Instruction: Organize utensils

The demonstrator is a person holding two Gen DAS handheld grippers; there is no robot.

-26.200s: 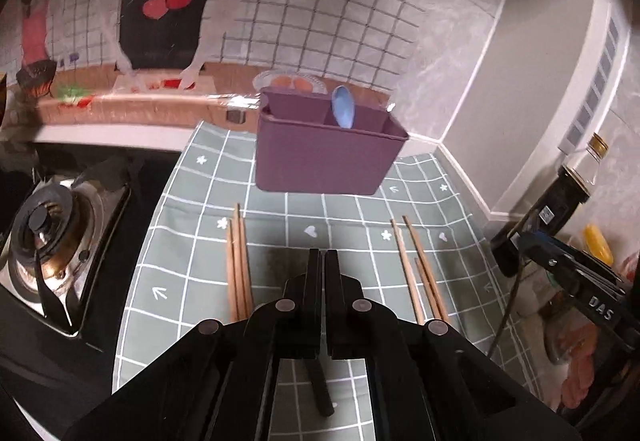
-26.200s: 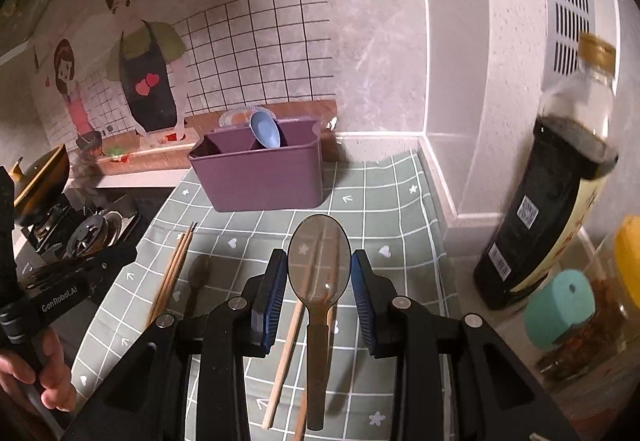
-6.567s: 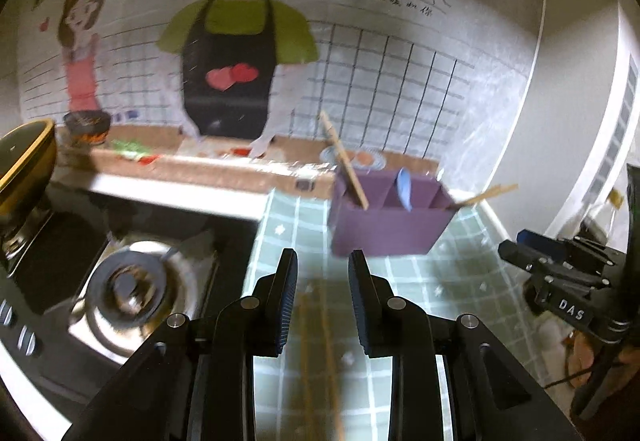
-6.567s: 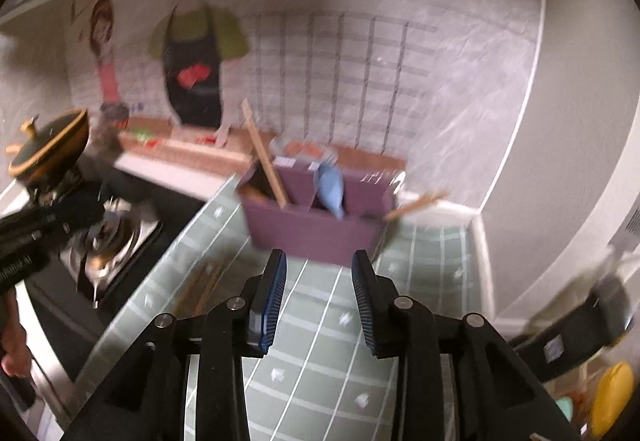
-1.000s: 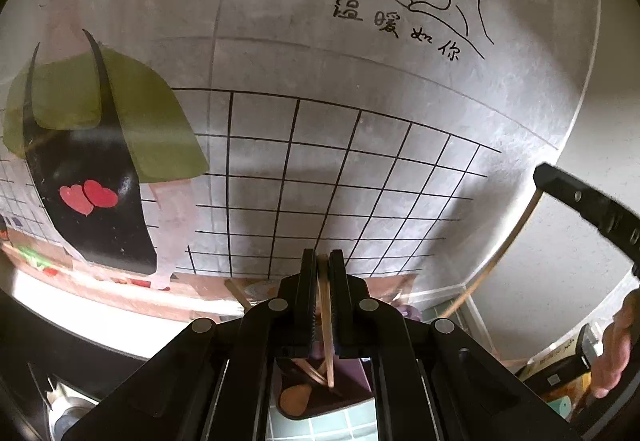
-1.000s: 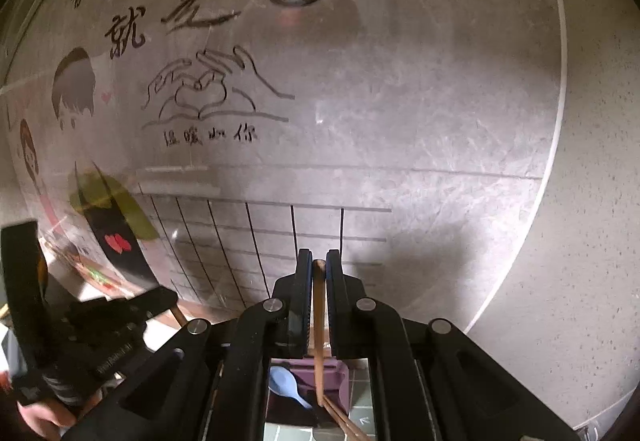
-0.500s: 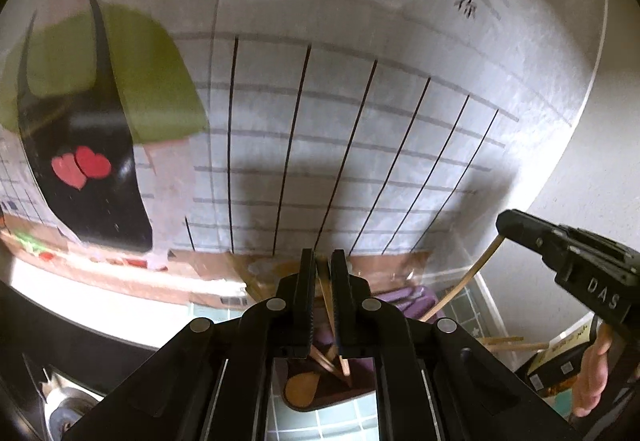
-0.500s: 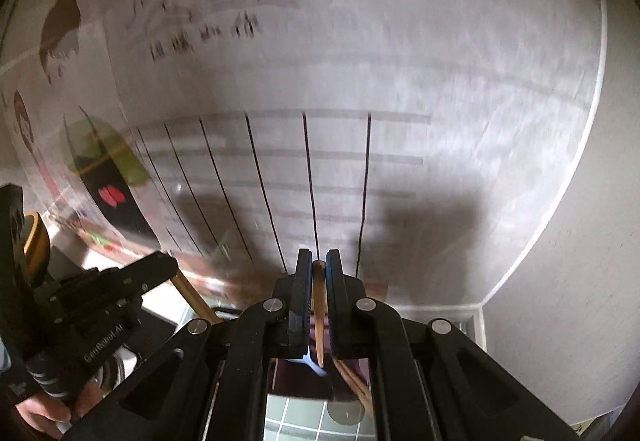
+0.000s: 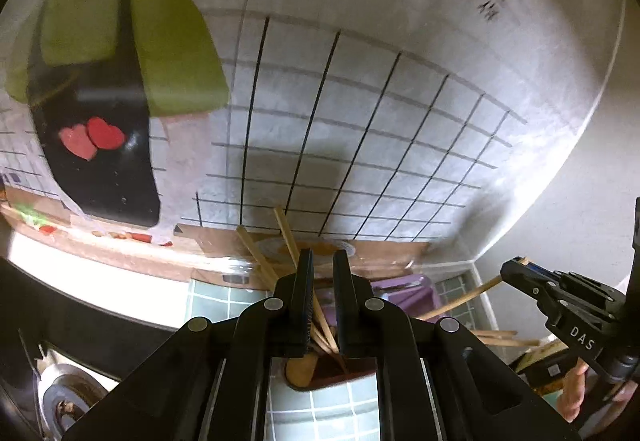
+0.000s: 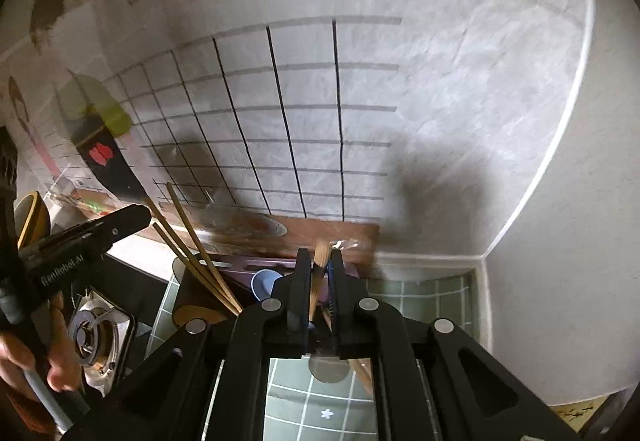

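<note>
The purple utensil holder (image 9: pixel 404 291) stands against the back wall, below both grippers. My left gripper (image 9: pixel 320 273) has its jaws slightly apart over the holder's left compartment; wooden chopsticks (image 9: pixel 288 237) pass between them and lean loose in the holder. My right gripper (image 10: pixel 319 269) is shut on a wooden chopstick (image 10: pixel 320 255) that points down into the holder's right side (image 10: pixel 248 265). A blue spoon (image 10: pixel 264 281) stands in the middle compartment, and two chopsticks (image 10: pixel 192 241) lean in the left one. A brown spoon bowl (image 9: pixel 302 371) shows in the holder.
A green checked mat (image 10: pixel 320 397) covers the counter. A gas stove (image 10: pixel 94 333) sits to the left. The tiled, stickered wall (image 10: pixel 300 121) is close behind the holder. A corner wall (image 10: pixel 560 241) closes off the right side.
My left gripper's jaws have parted from the chopsticks, which now lean in the holder. Both grippers have tilted down toward the holder. The right gripper still grips its chopstick.
</note>
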